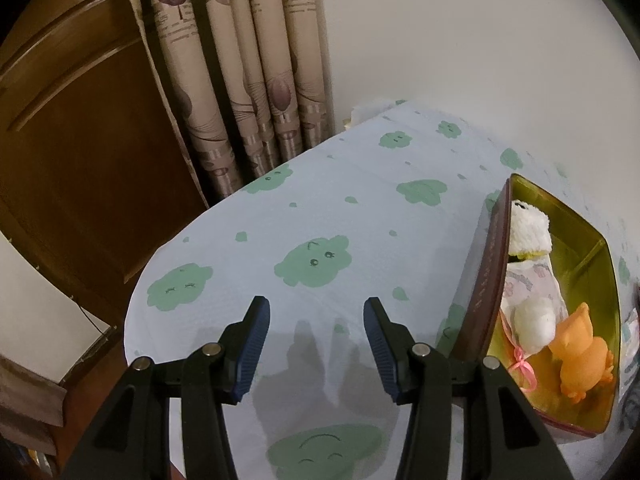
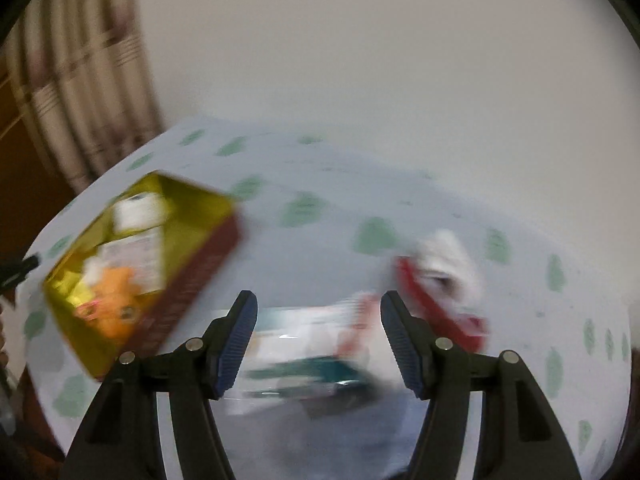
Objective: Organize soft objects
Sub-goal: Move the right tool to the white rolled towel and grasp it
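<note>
A gold-lined tin box (image 1: 592, 256) with brown outer walls sits on the table at the right of the left wrist view. It holds a white plush (image 1: 530, 226), a patterned pouch (image 1: 532, 284), a white fluffy ball (image 1: 534, 326) and an orange soft toy (image 1: 580, 352). My left gripper (image 1: 316, 344) hovers open over bare cloth, left of the box. The right wrist view is blurred: the tin box (image 2: 200, 200) lies at left, a red-and-white soft item (image 2: 440, 280) at right, a packet (image 2: 304, 356) with teal print below my right gripper (image 2: 318, 340), which is open with nothing between its fingers.
The table wears a pale blue cloth (image 1: 360, 184) with green cloud prints. Behind it hang patterned curtains (image 1: 248, 60) beside a brown wooden door (image 1: 72, 140) and a plain white wall (image 1: 460, 32). The table's left edge drops off near the door.
</note>
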Action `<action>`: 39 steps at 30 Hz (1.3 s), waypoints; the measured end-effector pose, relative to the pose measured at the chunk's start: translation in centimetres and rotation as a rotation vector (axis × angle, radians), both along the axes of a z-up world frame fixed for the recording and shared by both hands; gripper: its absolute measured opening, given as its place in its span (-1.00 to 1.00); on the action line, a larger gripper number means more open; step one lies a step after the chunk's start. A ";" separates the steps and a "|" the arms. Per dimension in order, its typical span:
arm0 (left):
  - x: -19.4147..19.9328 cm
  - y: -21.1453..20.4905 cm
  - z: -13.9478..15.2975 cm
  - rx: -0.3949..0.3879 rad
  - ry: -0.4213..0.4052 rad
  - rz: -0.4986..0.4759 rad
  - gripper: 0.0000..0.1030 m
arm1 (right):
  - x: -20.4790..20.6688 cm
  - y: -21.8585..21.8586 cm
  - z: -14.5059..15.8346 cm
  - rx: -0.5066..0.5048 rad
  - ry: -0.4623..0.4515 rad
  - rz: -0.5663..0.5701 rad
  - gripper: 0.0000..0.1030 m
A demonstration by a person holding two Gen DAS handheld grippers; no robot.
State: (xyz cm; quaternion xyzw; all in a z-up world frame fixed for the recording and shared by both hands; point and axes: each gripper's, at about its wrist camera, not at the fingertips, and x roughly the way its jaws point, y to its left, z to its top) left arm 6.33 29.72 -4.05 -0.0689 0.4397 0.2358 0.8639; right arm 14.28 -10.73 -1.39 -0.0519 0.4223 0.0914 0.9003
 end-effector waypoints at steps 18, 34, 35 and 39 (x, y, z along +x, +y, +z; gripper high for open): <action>0.3 -2.0 0.0 0.030 -0.010 -0.056 -0.03 | 7.7 -8.9 -5.1 -0.081 0.124 -0.118 0.20; 2.5 -8.5 3.5 0.055 -0.014 -0.211 -0.03 | 11.8 -9.4 -7.6 -0.044 0.113 -0.101 -0.63; 2.7 -9.4 4.0 0.049 -0.023 -0.233 -0.03 | 11.6 -9.7 -7.5 -0.030 0.110 -0.103 -0.64; 3.1 -12.9 5.0 0.060 -0.038 -0.338 -0.03 | 9.7 -11.6 -6.2 0.036 0.082 -0.130 -0.65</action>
